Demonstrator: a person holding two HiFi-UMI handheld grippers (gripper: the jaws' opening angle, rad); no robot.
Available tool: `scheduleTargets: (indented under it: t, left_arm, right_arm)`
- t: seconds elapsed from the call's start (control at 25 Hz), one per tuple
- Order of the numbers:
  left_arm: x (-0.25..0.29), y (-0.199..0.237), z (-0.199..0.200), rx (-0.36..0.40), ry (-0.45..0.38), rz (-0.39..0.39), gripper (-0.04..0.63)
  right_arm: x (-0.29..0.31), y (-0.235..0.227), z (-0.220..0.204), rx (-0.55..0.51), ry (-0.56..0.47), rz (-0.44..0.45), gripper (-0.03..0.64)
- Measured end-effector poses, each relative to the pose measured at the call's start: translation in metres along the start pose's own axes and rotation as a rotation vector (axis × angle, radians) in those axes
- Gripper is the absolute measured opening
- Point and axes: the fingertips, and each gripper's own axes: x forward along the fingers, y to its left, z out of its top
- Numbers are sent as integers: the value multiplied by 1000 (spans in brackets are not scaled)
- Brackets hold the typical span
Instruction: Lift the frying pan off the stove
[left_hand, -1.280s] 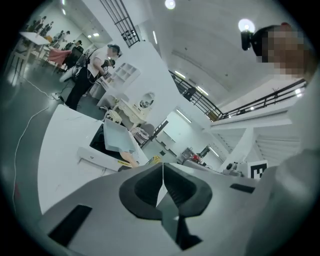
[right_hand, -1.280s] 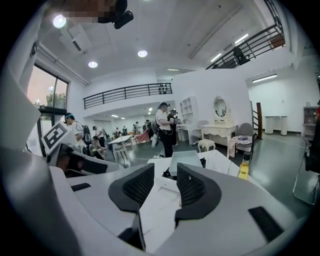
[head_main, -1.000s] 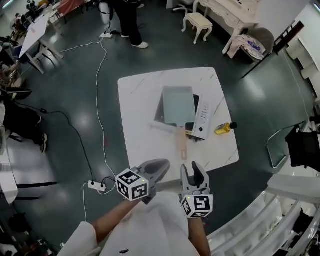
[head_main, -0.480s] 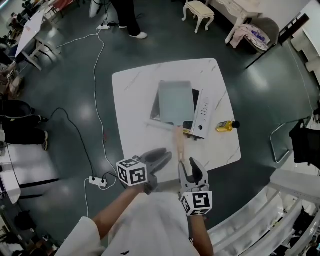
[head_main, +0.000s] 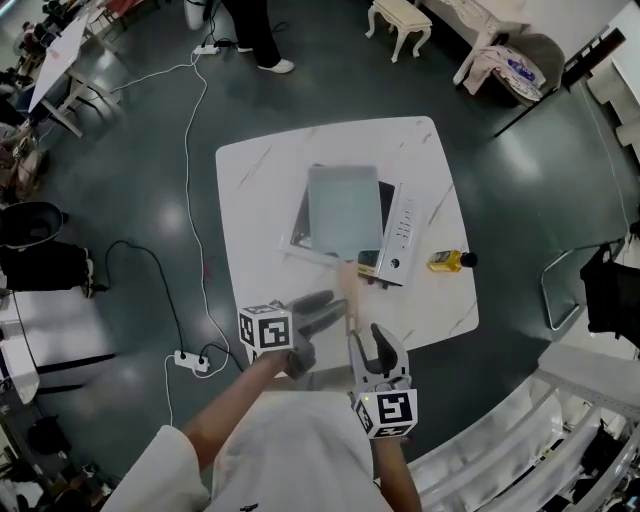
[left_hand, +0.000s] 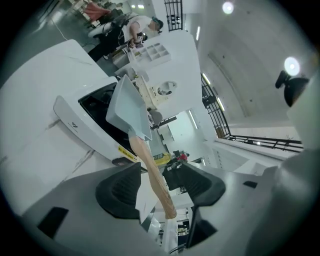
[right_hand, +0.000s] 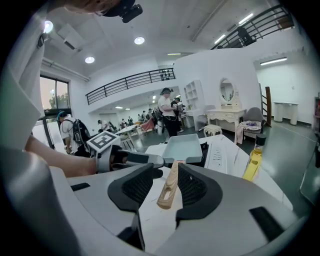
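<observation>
A pale blue-grey rectangular frying pan (head_main: 345, 205) rests on a white stove with a black top (head_main: 395, 235), its wooden handle (head_main: 348, 295) pointing toward me. My left gripper (head_main: 318, 312) reaches in from the left beside the handle's end. Its jaws are opening, and in the left gripper view the handle (left_hand: 152, 172) runs between them untouched. My right gripper (head_main: 372, 345) stands open just short of the handle's tip. In the right gripper view the tip (right_hand: 169, 189) shows in the gap between the pads, with the pan (right_hand: 185, 147) beyond.
The stove stands mid-way on a white marble table (head_main: 260, 250). A yellow oil bottle (head_main: 445, 261) lies right of the stove. On the dark floor a power strip (head_main: 190, 360) and its cable lie to the left. A person (head_main: 255, 30) stands beyond the table.
Both grippers have come forward over the table's near edge to the handle's end. The left jaws have gone from shut to open. The pan has not moved.
</observation>
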Motion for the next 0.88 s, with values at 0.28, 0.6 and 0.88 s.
scheduleTargets:
  t: [0.28,0.6,0.88]
  left_arm:
    - [28,18,3,-116,15,-53,264]
    - [48,22,1,-235,35,-127,255]
    - [52,25,1,-176,59,-117,172]
  right_arm:
    - [8,-9,-9,-36,30,27,124]
    - [10,-7,-12,-46,45,43,124]
    - [15,-12,-22,-35,63,39,124]
